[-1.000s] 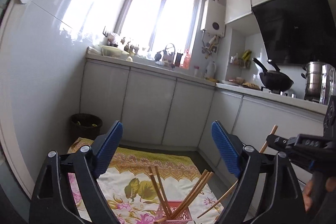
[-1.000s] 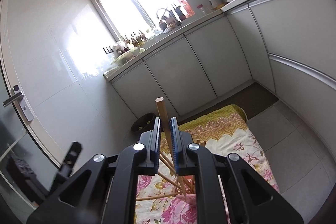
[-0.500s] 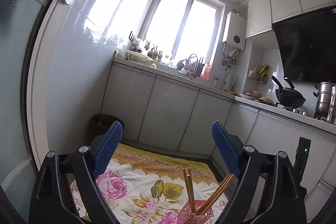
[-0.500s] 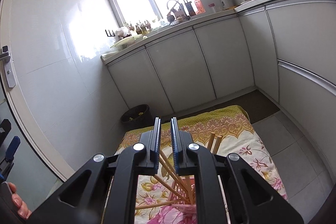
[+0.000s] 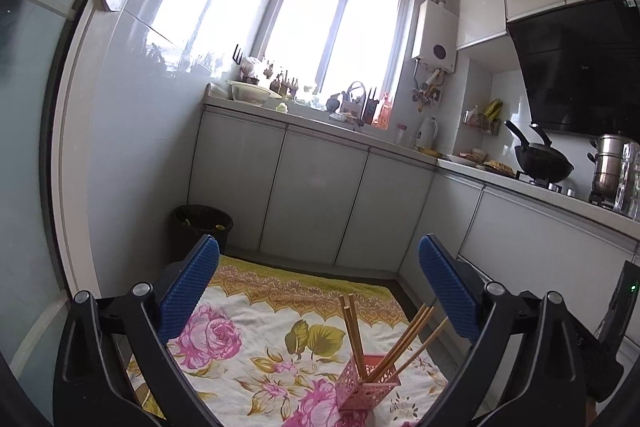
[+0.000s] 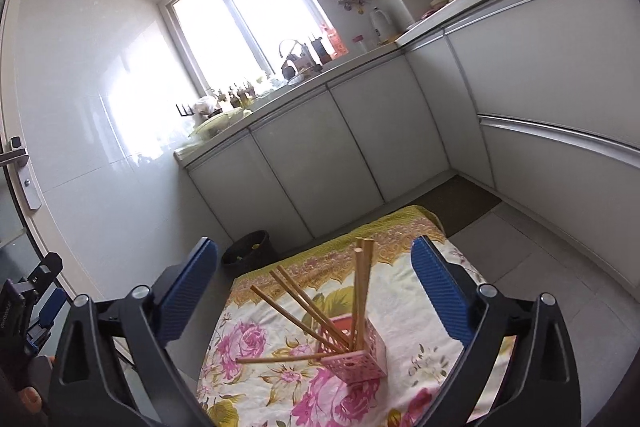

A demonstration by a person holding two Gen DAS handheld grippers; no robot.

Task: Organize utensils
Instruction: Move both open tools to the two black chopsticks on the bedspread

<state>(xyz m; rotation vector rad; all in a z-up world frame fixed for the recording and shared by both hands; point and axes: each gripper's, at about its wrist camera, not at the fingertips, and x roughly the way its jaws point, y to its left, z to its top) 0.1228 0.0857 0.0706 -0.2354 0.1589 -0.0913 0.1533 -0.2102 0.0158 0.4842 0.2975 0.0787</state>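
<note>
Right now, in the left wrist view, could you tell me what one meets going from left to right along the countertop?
Pale bowl → dark basket with arched handle → orange-red bottle → white kettle → black wok → steel steamer pot.

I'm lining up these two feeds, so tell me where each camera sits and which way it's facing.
Left wrist: on the left gripper, looking across the floral cloth to the window; jaws opening, empty.
Right wrist: on the right gripper, tilted, above the pink holder; jaws opening, empty; fingertip at lower left.
Shared: holder, chopsticks, cloth, black bin.
</note>
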